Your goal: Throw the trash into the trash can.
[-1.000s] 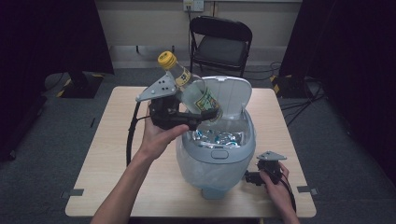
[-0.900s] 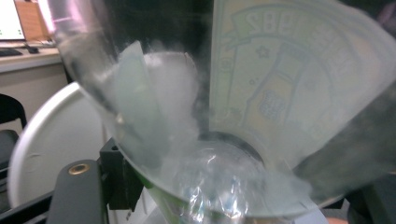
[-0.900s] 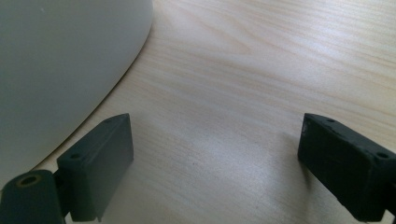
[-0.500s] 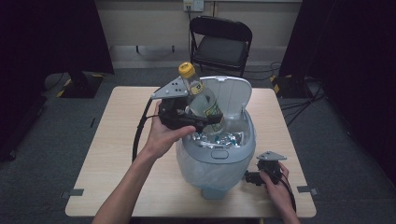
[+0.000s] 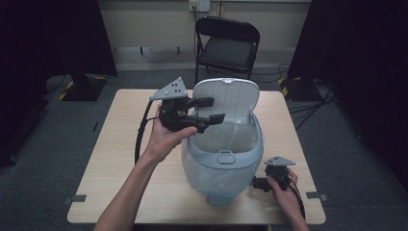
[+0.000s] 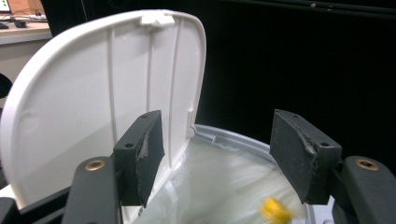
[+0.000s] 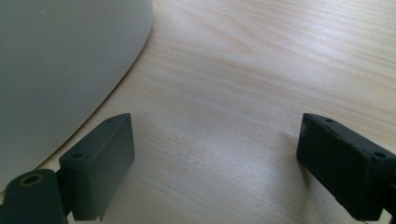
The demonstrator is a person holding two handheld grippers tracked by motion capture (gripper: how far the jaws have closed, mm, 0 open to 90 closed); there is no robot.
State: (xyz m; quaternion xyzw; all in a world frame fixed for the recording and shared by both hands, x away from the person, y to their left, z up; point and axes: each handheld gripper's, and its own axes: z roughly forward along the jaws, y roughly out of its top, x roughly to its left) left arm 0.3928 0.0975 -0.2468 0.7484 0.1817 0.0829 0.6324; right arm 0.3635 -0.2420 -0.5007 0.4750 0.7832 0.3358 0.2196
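Left fingers (image 6: 140, 154): parted, just been closing, nothing between.
Bottle (image 6: 275, 210): blurred in bin (image 5: 223, 159); axis unclear.
Right gripper (image 5: 263, 182): parted, empty.

The right hand-held gripper (image 7: 215, 163) is seen with its two black jaws spread wide apart, nothing between them. Pale wood-grain tabletop (image 7: 261, 70) is seen beneath and ahead. The curved grey-white wall of a bin (image 7: 60, 60) is seen just beside one jaw.
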